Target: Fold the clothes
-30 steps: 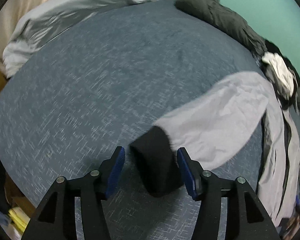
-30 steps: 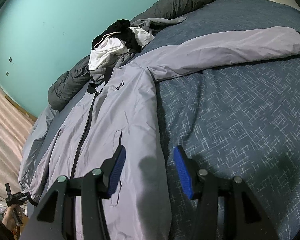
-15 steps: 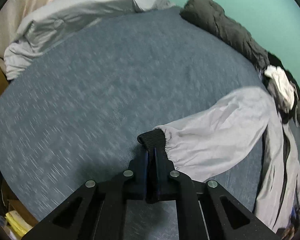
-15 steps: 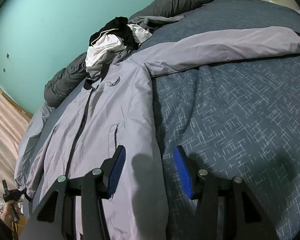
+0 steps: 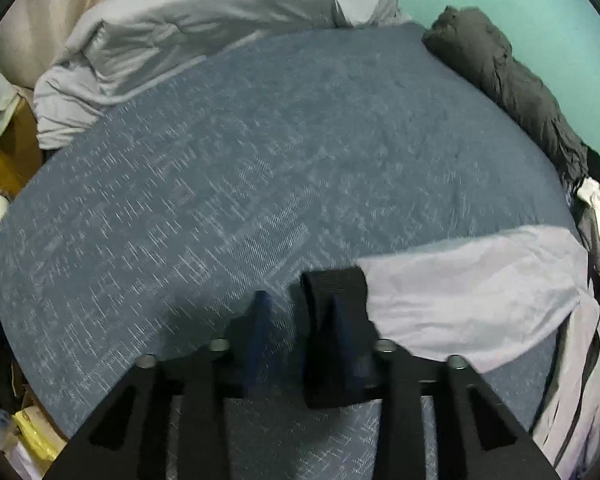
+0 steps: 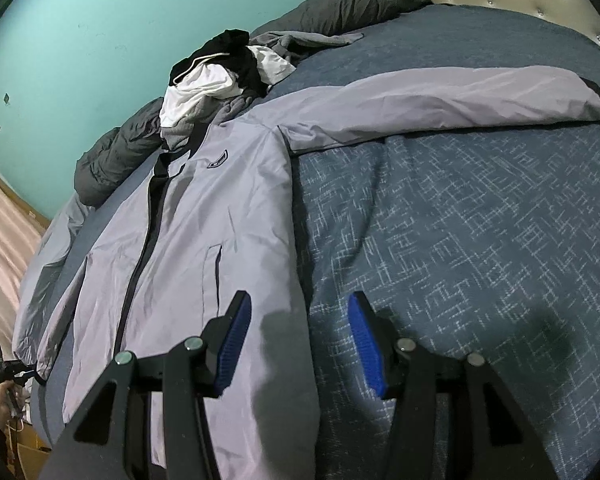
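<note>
A light grey zip jacket (image 6: 204, 240) lies flat, front up, on the blue patterned bed cover (image 6: 480, 240). Its sleeve (image 5: 472, 300) ends in a black cuff (image 5: 334, 286). My left gripper (image 5: 300, 320) is open; the cuff lies between the jaws, against the right finger (image 5: 342, 332). My right gripper (image 6: 298, 328) is open and empty, hovering over the jacket's side edge near the hem. The jacket's other sleeve (image 6: 440, 100) stretches out to the right.
A heap of black, white and grey clothes (image 6: 224, 80) sits by the jacket's collar. A dark grey duvet (image 5: 512, 80) runs along the teal wall. A pale grey blanket (image 5: 180, 28) lies at the far bed edge. Boxes (image 5: 4, 148) stand beside the bed.
My left gripper, shut on the black cuff half a second ago, has opened again, with the cuff lying between its jaws. The right gripper has stayed open and barely moved.
</note>
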